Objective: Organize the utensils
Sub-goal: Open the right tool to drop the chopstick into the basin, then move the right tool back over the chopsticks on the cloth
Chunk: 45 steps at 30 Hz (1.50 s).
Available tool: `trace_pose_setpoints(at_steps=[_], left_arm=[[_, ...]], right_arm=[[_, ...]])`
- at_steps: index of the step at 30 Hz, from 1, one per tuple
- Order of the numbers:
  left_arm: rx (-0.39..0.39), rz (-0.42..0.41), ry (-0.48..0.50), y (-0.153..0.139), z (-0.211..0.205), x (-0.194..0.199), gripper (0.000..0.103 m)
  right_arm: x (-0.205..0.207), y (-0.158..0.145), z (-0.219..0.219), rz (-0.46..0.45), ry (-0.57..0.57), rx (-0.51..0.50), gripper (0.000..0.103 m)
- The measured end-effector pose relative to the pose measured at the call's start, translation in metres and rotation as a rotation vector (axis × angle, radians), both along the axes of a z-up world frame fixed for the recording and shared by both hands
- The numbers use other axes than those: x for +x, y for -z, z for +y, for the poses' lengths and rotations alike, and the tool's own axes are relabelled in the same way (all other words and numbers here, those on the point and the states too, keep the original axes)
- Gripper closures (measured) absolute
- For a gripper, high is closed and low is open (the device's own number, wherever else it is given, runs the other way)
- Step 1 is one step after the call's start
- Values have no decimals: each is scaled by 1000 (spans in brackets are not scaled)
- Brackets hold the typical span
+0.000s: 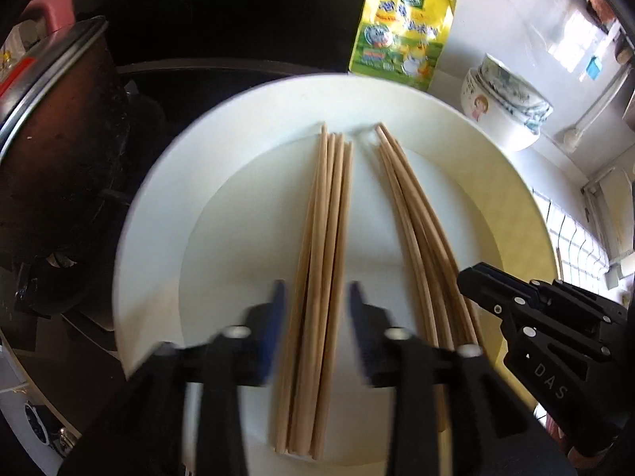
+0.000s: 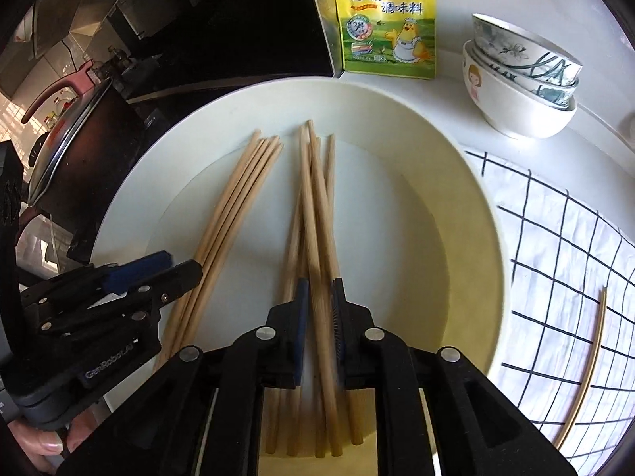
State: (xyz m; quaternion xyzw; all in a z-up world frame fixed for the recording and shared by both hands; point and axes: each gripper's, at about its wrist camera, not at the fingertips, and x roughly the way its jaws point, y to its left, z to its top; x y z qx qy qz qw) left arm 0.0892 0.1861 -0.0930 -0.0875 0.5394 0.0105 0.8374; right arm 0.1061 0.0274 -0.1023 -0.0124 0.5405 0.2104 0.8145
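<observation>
Left wrist: your left tool [image 1: 316, 297] gapes wide, straddling the left chopstick bundle [image 1: 317, 277] on the white plate [image 1: 158, 206], pads clear of it.
Right wrist: your right tool [image 2: 320, 289] is nearly closed around a chopstick [image 2: 317, 206] of the right bundle [image 2: 329, 166]; stacked bowls [image 2: 516, 91] ahead-right.

left gripper [image 1: 317, 297]: black, blue pads, silver screws | right gripper [image 2: 320, 289]: black, "DAS" marking

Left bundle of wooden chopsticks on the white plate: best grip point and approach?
Grip the left bundle of wooden chopsticks across its near, thicker half, from above. They lie flat and parallel on the white plate, and the open left gripper already straddles them.
</observation>
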Motion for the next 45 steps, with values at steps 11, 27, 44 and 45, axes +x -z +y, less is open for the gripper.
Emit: trace_pose_setpoints(at_steps=[11,27,44,45], left_arm=[[14,-34,-18,-20,5,-17,60],[25,-106,-3,-49,-20,-39,52],[-4,-104,112,-53,-112,-48,47],[-7,-103,121,-53,-118,-49,47]], right_arm=[[-10,-15,-12,-23,13,8,89],[-50,-51,-48,-103,27,15,81],[-79,-58,-154,-115,184,6,79],[-80,-58,-161,-114,195,5,79]])
